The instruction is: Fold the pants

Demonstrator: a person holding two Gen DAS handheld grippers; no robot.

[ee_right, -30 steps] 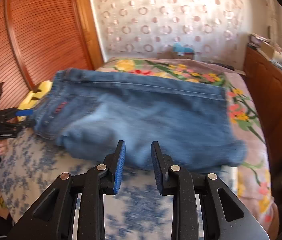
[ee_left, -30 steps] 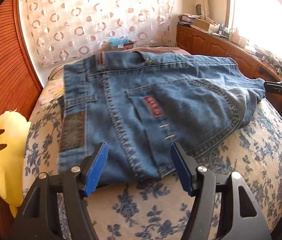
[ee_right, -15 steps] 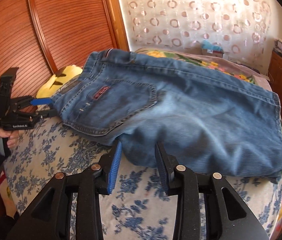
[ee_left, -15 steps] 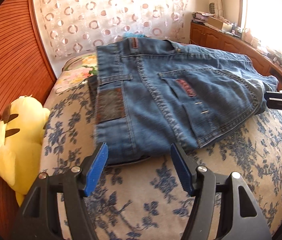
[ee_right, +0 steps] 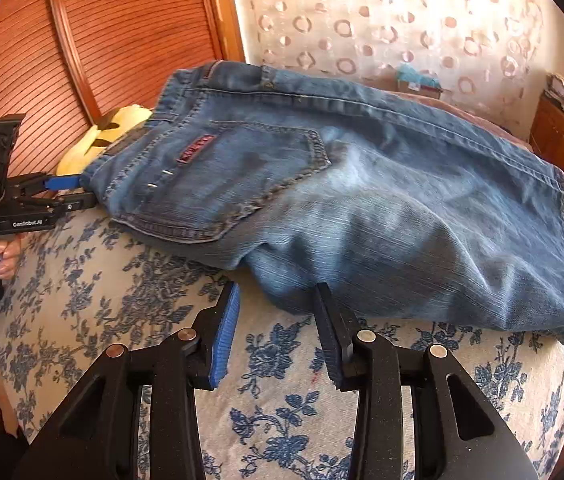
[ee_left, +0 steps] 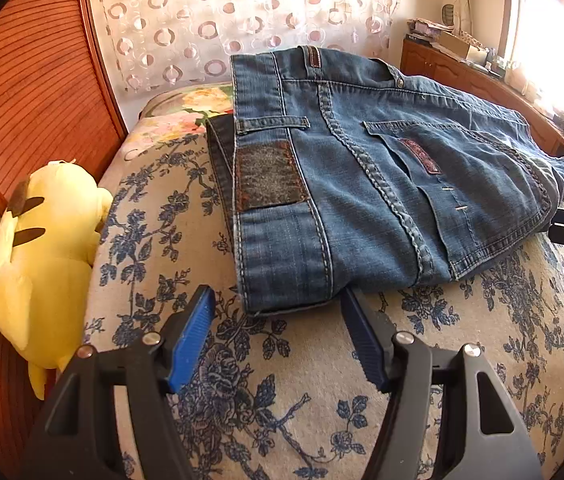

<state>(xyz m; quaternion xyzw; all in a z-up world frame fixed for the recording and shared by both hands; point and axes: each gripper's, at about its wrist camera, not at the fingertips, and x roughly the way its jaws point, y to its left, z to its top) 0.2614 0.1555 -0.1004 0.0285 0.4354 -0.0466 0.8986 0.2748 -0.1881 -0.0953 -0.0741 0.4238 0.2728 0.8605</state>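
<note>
Bedspread [ee_left: 290, 364] under folded jeans [ee_left: 382, 184]

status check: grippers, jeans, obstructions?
Left gripper open at waistband corner, right gripper opening at seat edge, neither gripping. Jeans folded on bed. Yellow plush clear.

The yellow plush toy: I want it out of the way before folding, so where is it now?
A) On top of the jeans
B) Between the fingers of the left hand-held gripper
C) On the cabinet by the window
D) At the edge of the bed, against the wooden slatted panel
D: the yellow plush toy lies at the edge of the bed against the wooden slatted panel, apart from the jeans.
</note>
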